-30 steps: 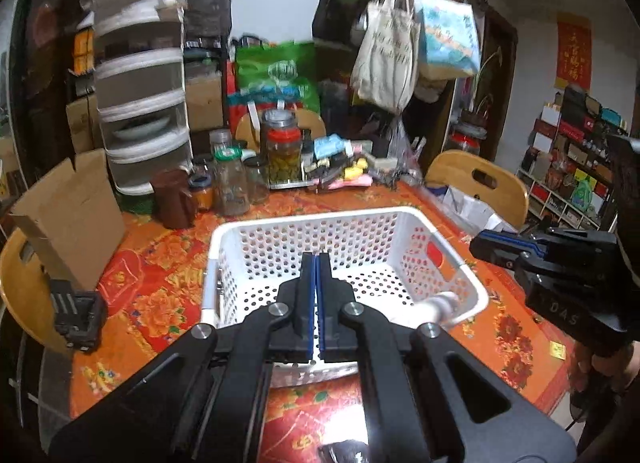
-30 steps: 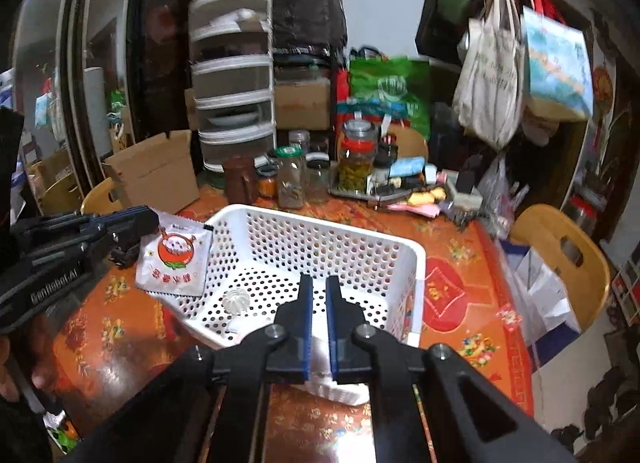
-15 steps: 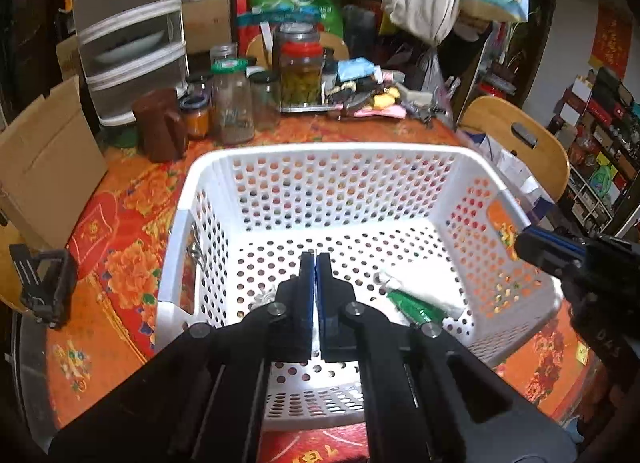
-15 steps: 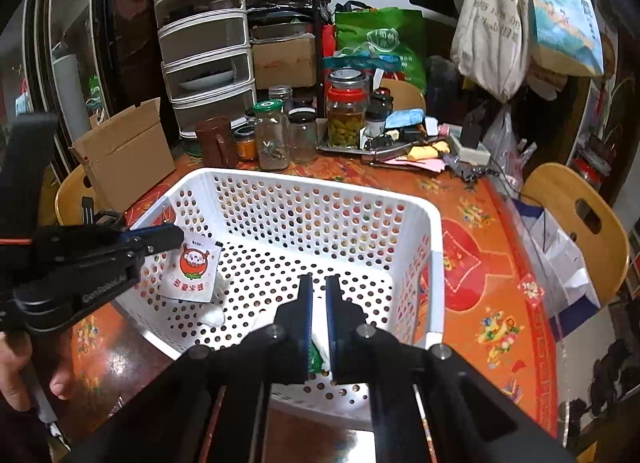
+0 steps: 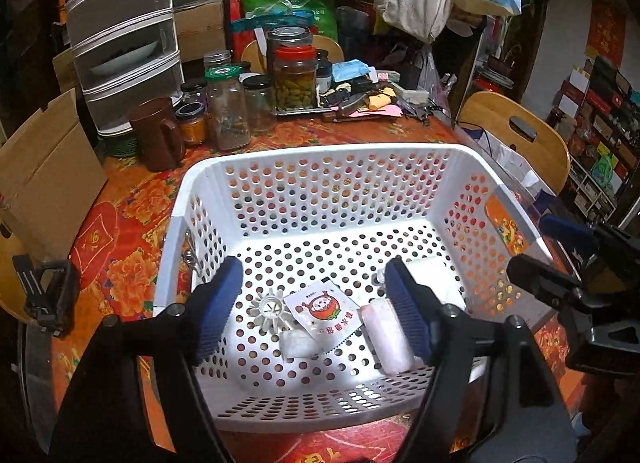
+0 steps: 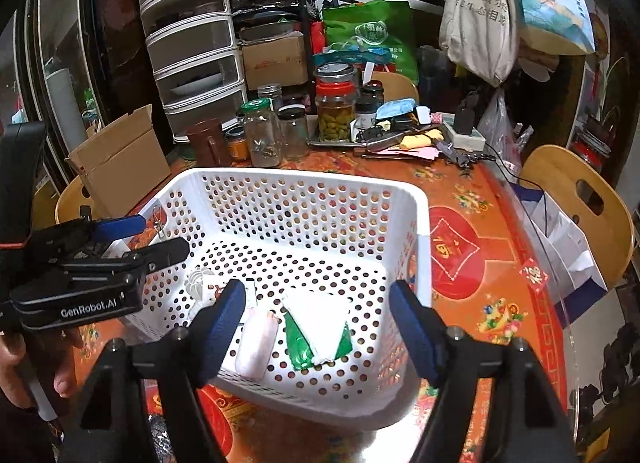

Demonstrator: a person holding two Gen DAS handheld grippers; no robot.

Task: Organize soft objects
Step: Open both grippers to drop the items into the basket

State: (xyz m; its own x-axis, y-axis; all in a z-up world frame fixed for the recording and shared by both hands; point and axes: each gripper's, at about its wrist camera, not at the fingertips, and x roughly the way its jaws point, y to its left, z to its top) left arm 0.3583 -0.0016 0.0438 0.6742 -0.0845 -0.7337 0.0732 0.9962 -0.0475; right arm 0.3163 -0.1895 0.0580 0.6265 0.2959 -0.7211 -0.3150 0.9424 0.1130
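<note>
A white perforated basket (image 5: 324,161) (image 6: 422,223) stands on the red floral tablecloth. Inside lie a white sachet with a red cartoon face (image 5: 325,313), a pale pink roll (image 5: 386,337) (image 6: 257,339), a small clear packet (image 5: 298,343), a white ribbed plastic piece (image 5: 269,309) (image 6: 196,281) and a white-and-green pack (image 6: 318,327). My left gripper (image 5: 314,309) is open and empty, hanging over the basket's near side above the sachet. My right gripper (image 6: 320,329) is open and empty above the pink roll and the white-and-green pack.
Glass jars (image 5: 294,79), a brown mug (image 5: 158,139) and a tray of clutter (image 6: 404,135) stand behind the basket. A cardboard box (image 5: 44,179) and plastic drawers (image 5: 120,35) are at the left. Wooden chairs (image 6: 576,199) stand at the right.
Both grippers have opened from shut and moved in lower over the basket. The sachet, earlier by the left gripper at the basket's left rim, now lies inside.
</note>
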